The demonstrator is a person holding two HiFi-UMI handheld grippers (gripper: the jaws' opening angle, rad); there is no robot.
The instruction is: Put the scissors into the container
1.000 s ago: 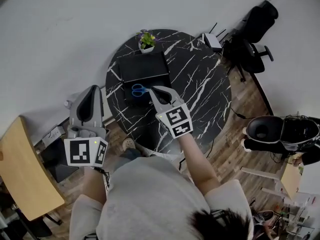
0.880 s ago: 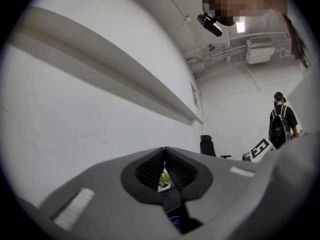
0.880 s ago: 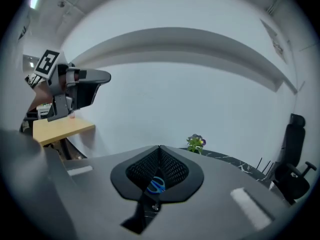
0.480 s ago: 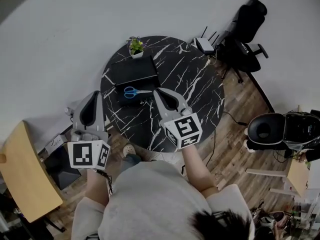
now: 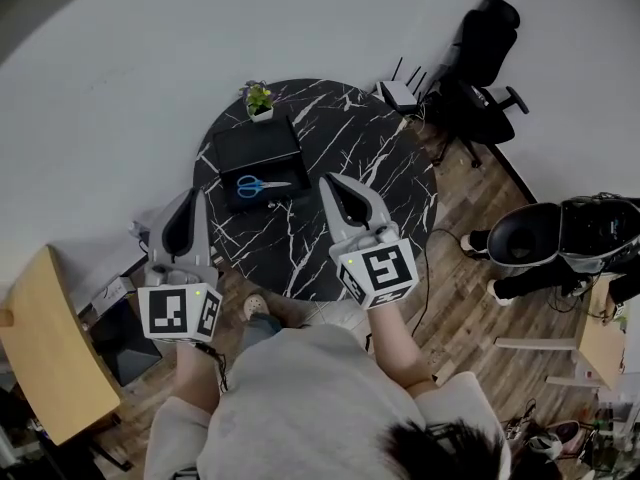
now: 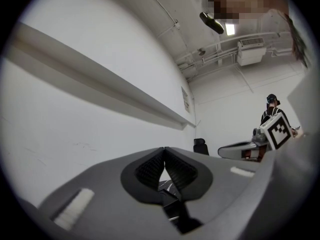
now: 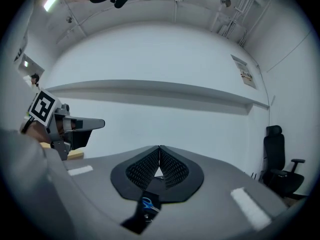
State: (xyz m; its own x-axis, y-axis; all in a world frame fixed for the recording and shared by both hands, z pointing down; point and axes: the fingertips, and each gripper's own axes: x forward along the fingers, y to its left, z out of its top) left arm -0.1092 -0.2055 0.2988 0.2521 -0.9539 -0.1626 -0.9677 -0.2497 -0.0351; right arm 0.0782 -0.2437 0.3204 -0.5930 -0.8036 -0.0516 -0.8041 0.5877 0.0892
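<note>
The right gripper (image 7: 159, 151) has its jaws pressed together with nothing between them. Through the gap beneath them a sliver of blue shows, which is the scissors (image 7: 147, 203) far below. The left gripper (image 6: 164, 153) is likewise closed on nothing and points at a white wall.

In the head view both grippers are held up near the person's chest. The right one is above the near part of the round marbled counter (image 5: 370, 168). The left one is off the counter's left edge. Each is well apart from the scissors.

The scissors lie flat on a dark patch just in front of the black container (image 5: 258, 144), on the counter's far left side. Whether that patch is the container's own low tray or something separate cannot be told from here. If it is the tray, the task looks finished, with both grippers empty and clear. If it is not, the whole pick and placement is left to do.

A small potted plant (image 5: 259, 100) stands just behind the container.
</note>
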